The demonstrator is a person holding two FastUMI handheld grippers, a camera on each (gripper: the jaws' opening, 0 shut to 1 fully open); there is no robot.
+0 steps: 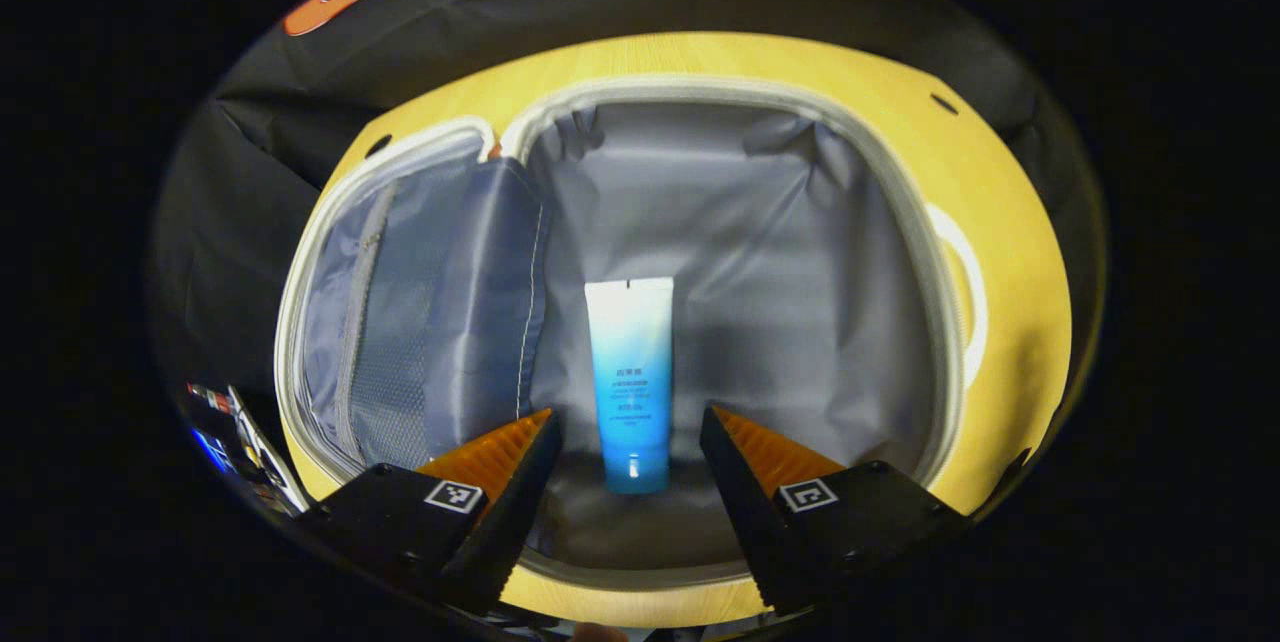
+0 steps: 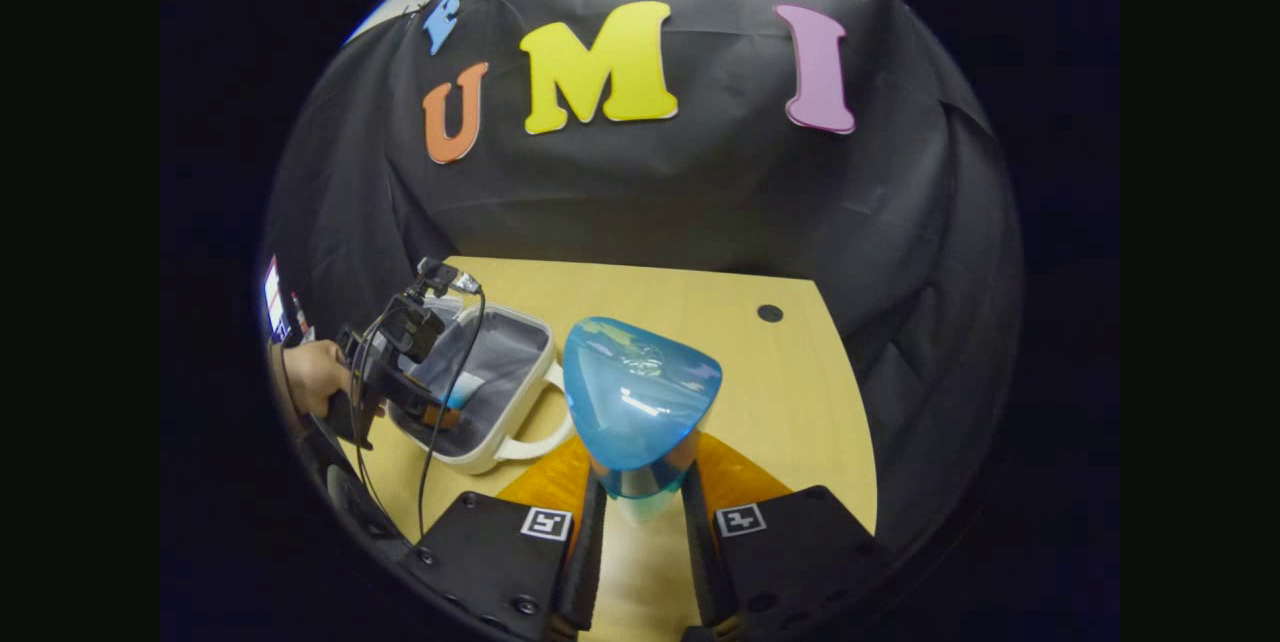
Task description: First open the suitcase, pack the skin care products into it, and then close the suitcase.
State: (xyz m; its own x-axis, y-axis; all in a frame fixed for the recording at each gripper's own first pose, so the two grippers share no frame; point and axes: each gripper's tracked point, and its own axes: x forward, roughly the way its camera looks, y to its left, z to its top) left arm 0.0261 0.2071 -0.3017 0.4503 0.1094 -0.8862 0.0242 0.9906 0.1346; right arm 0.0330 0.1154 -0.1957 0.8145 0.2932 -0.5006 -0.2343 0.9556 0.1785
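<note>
The suitcase lies open on the table, grey lining up, with its lid pocket folded back at the left. A white-and-blue tube lies flat on the lining, cap toward me. My left gripper hangs open just above it, one finger on each side of the cap end, not touching. In the right gripper view my right gripper is shut on a blue bottle held above the table. To its left sits the open suitcase, with the left gripper and a hand over it.
The yellow wooden table has bare room right of the suitcase. The white suitcase handle sticks out toward the right gripper. Black cloth walls close in behind and at the sides. Some small items lie off the table's left edge.
</note>
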